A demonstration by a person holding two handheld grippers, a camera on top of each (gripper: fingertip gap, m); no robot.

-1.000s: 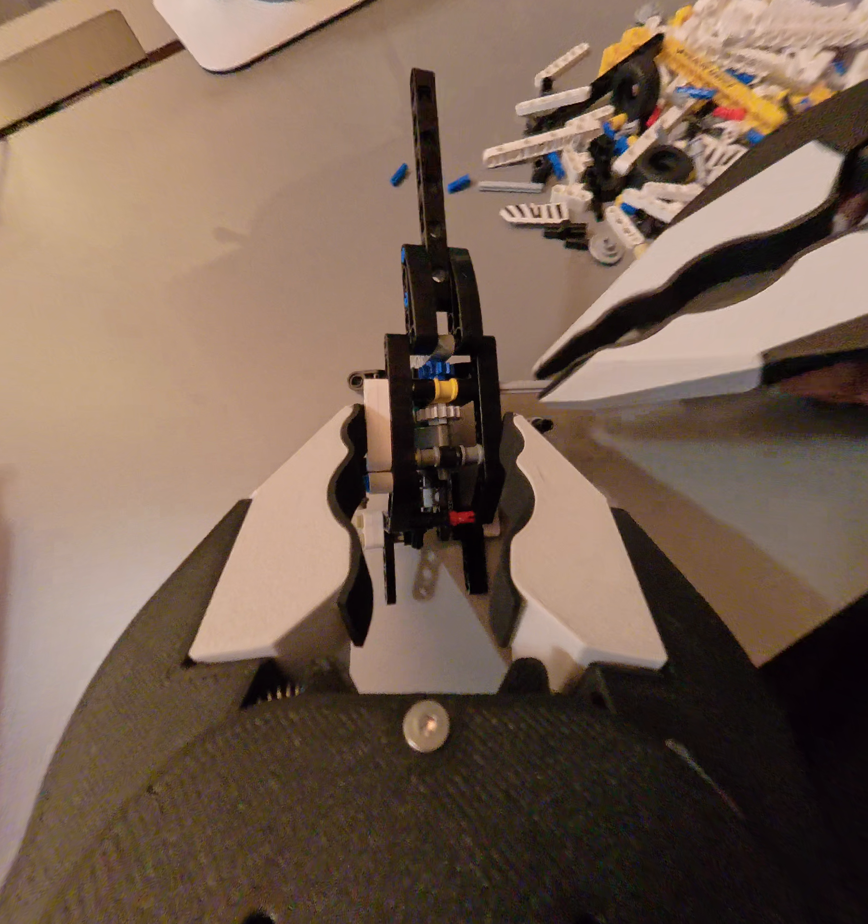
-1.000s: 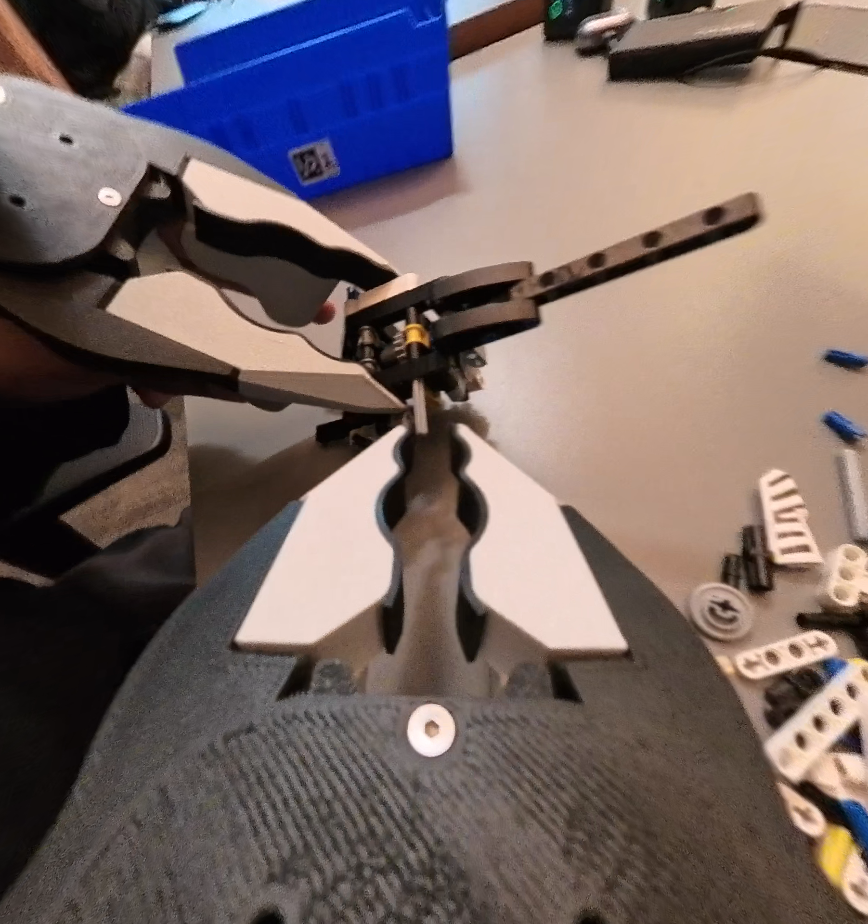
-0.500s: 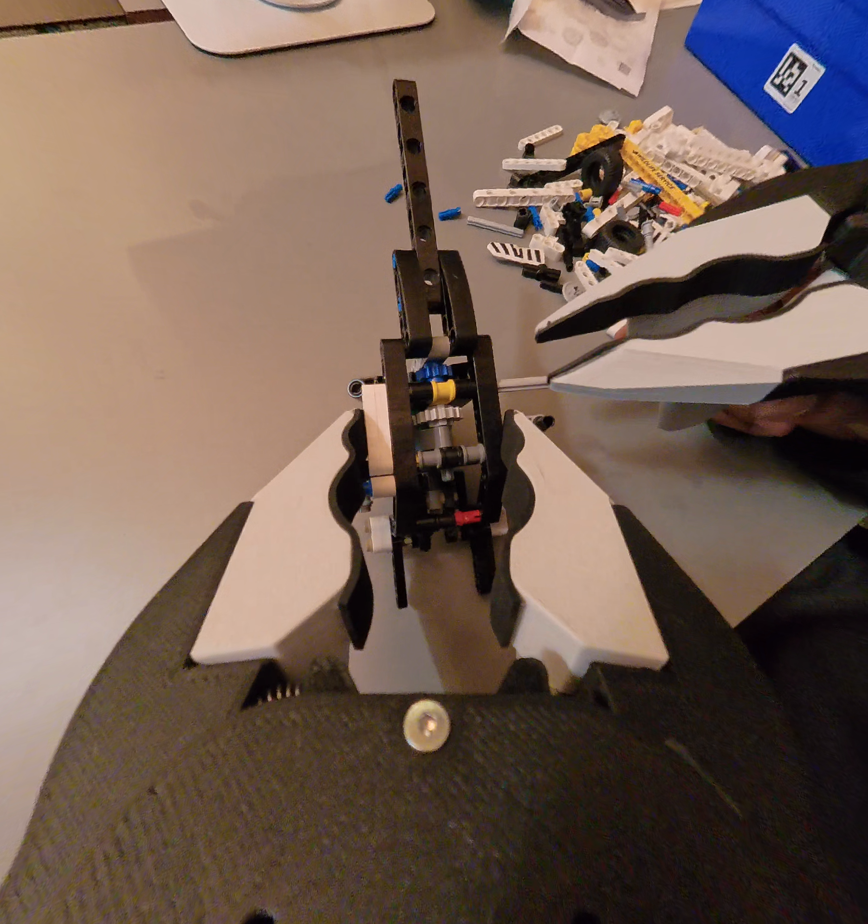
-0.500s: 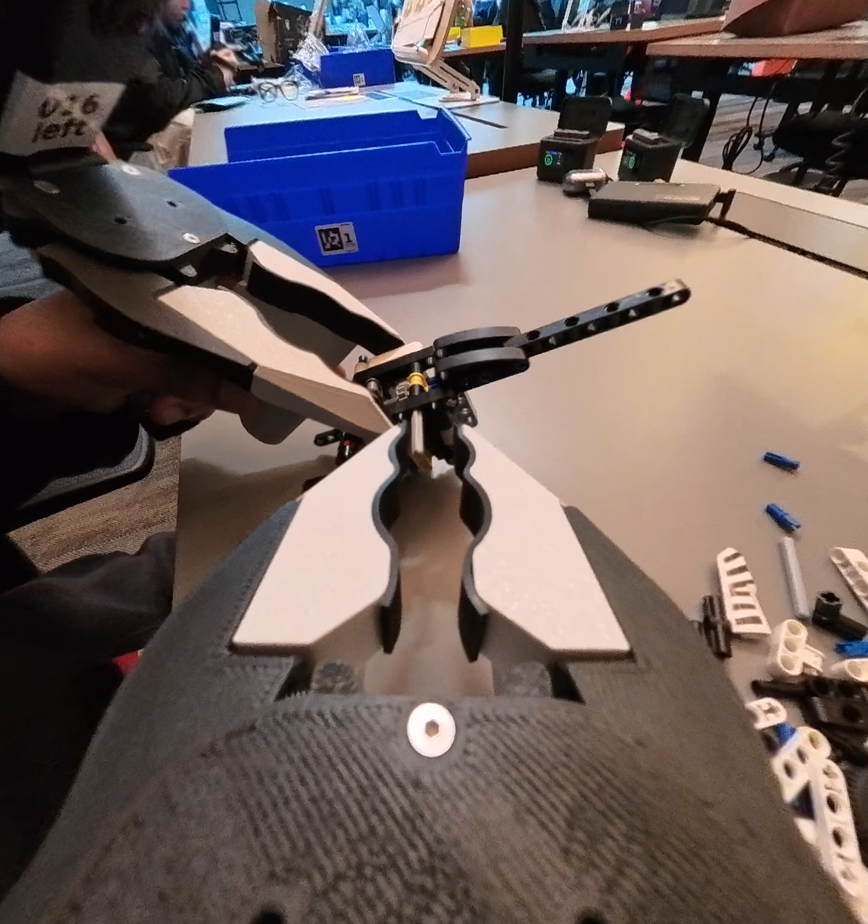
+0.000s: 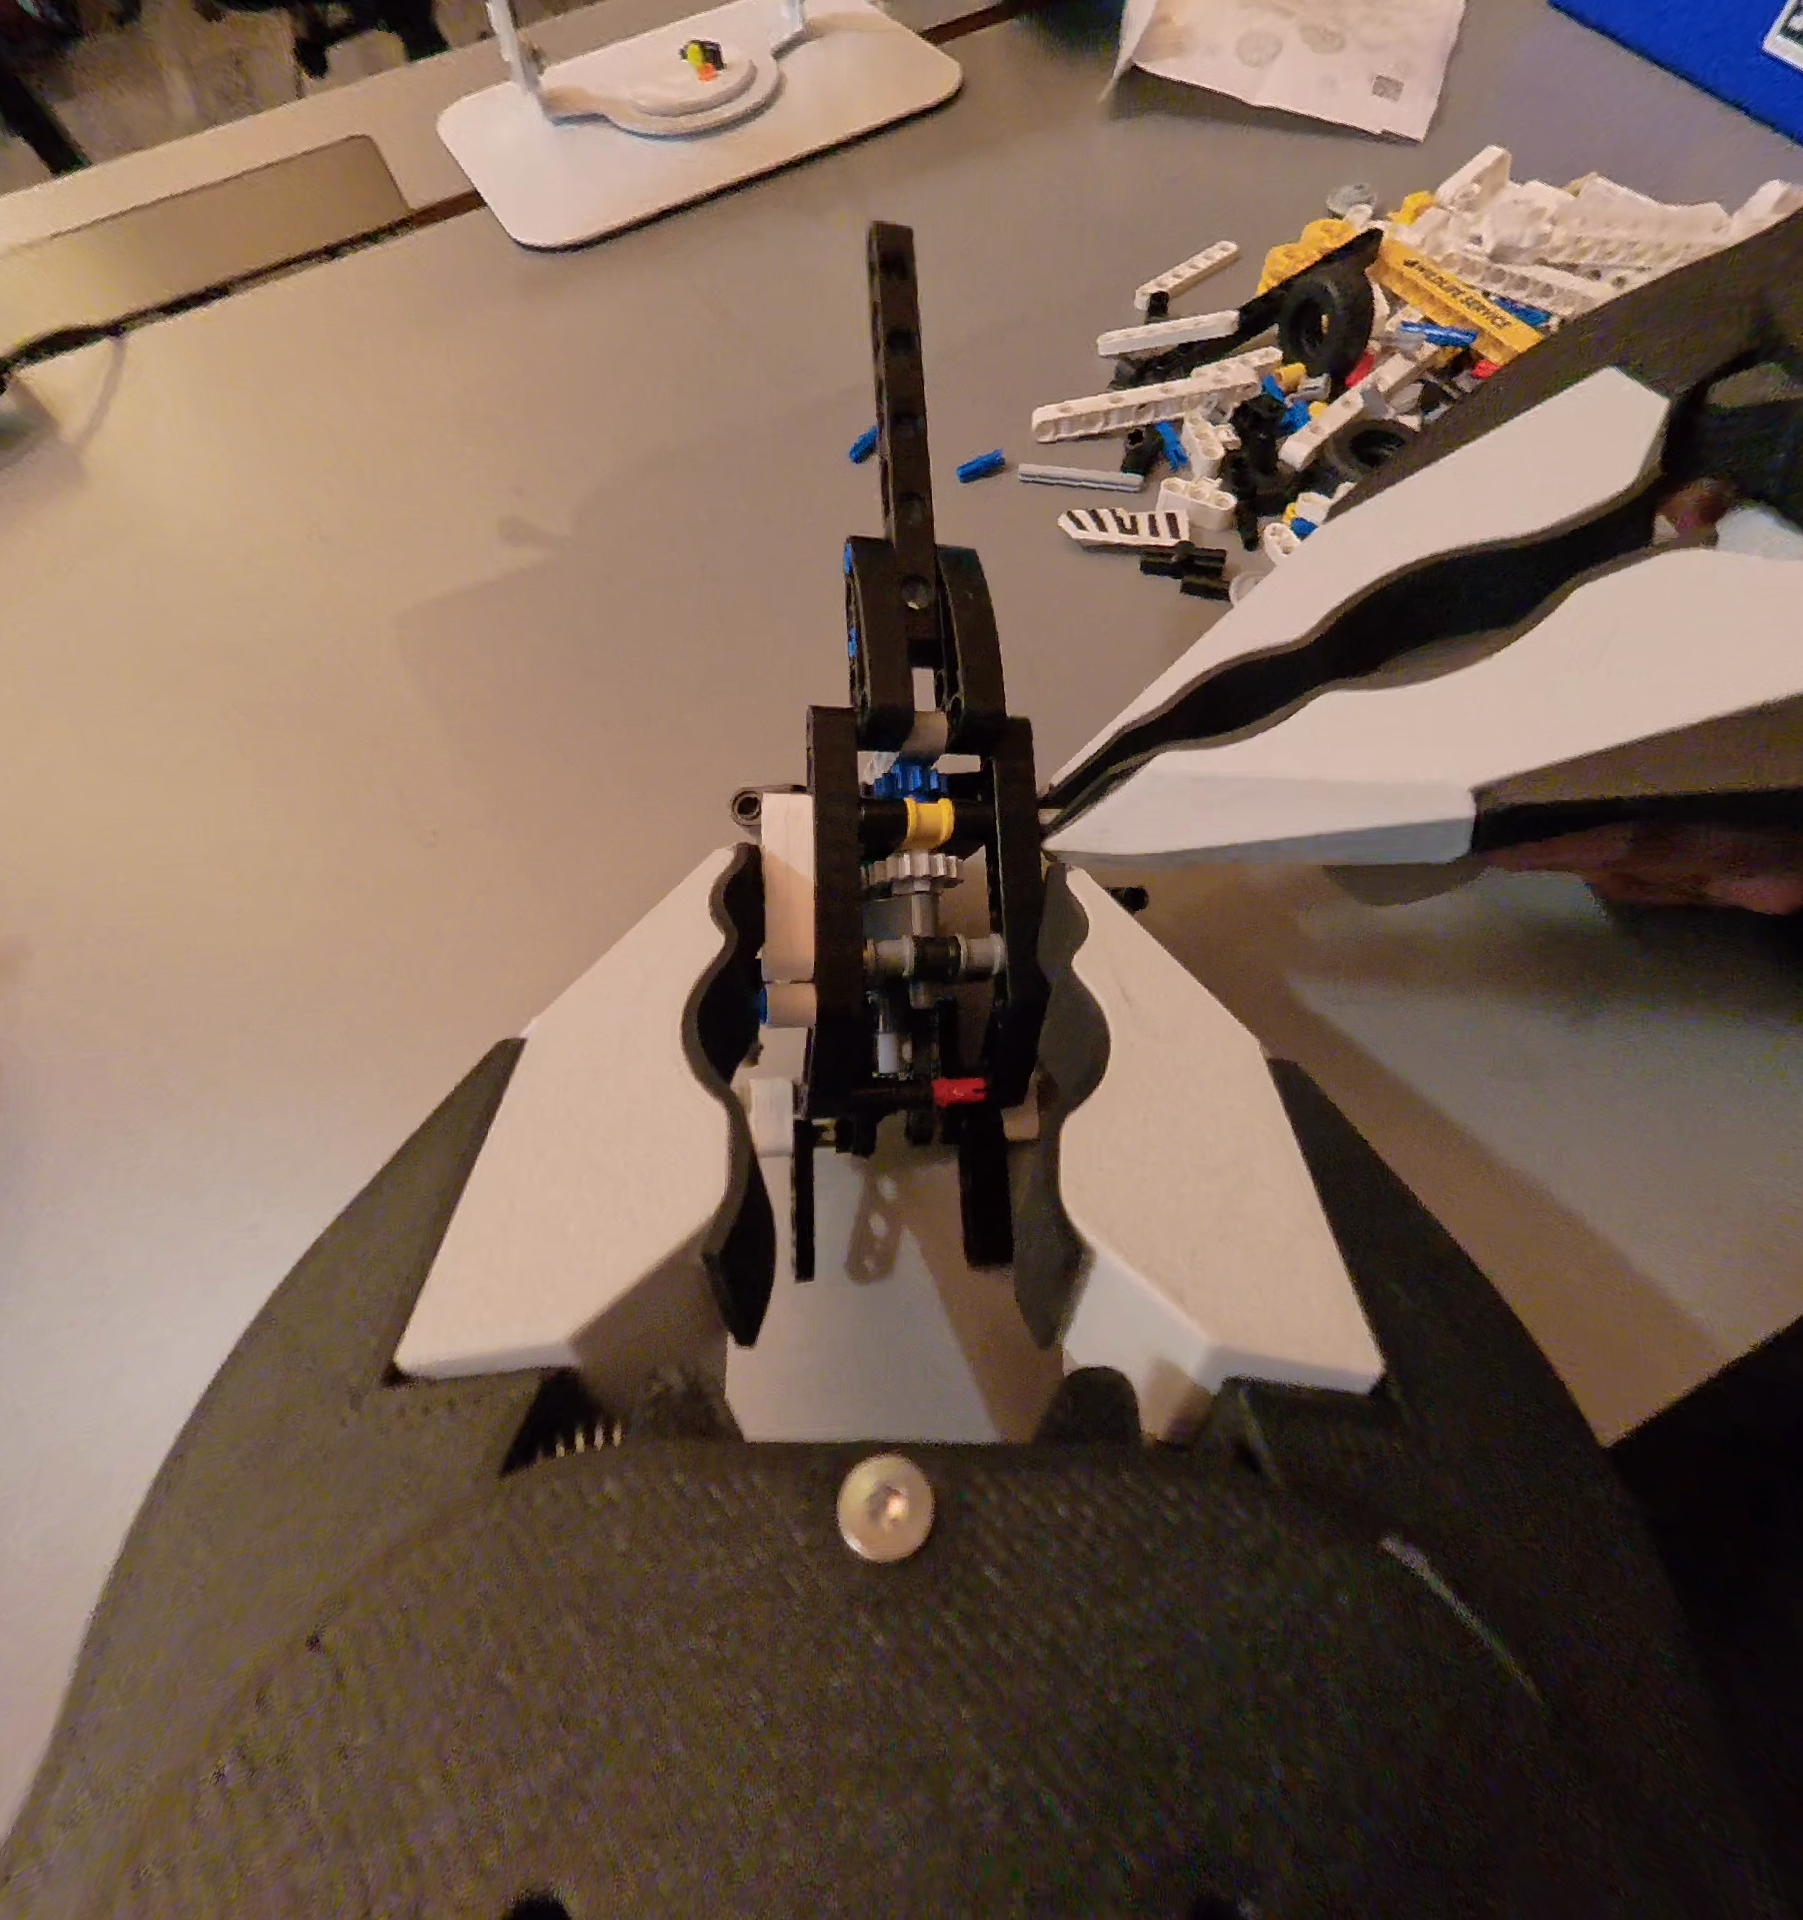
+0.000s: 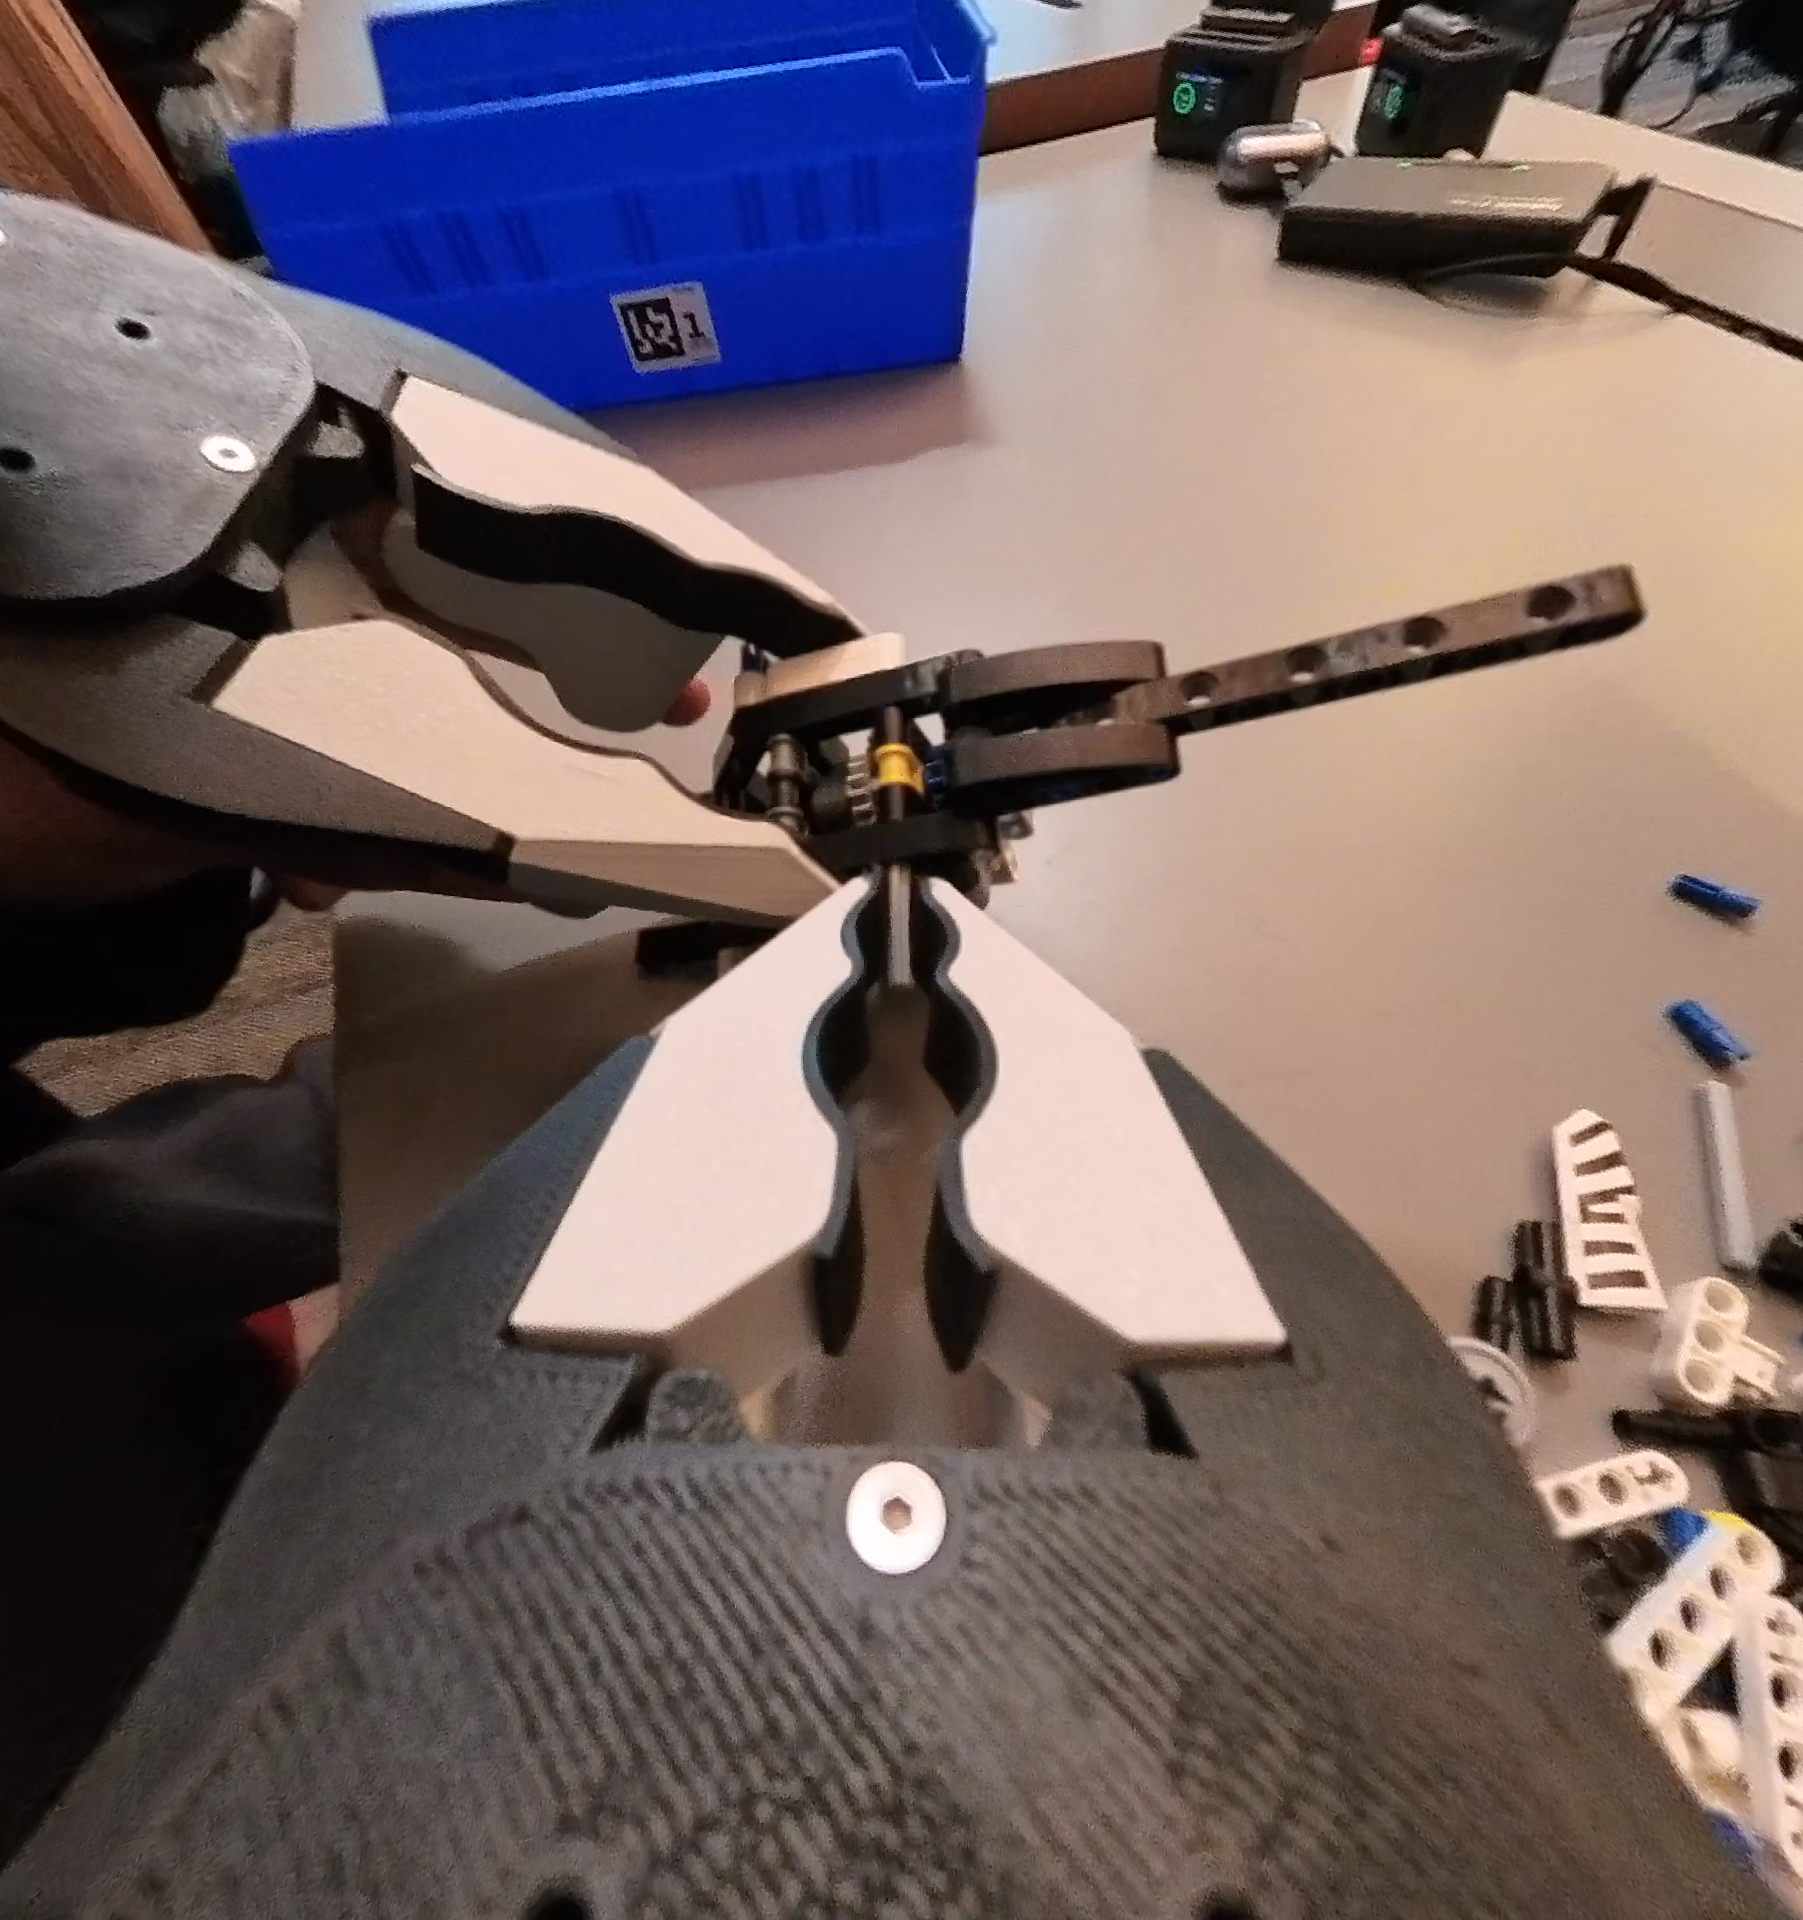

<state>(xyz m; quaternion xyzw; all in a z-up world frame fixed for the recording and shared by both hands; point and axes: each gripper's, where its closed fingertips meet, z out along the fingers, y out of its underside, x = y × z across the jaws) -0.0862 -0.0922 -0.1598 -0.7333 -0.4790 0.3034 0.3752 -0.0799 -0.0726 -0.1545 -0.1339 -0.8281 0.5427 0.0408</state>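
Left wrist view: black brick assembly (image 5: 918, 935), gears inside.

Two close, crossing wrist views

Black brick-built gear assembly (image 5: 918, 935) clamped in left gripper (image 5: 902, 883), grey axle (image 6: 899, 935) pinched by right gripper (image 6: 899, 894)

The brick assembly (image 5: 918, 935) sits between the left gripper's (image 5: 902, 894) fingers above the table (image 5: 357, 623), the right gripper (image 6: 902, 914) at its right side, loose bricks (image 5: 1323, 343) beyond, right of its beam (image 5: 902, 405).
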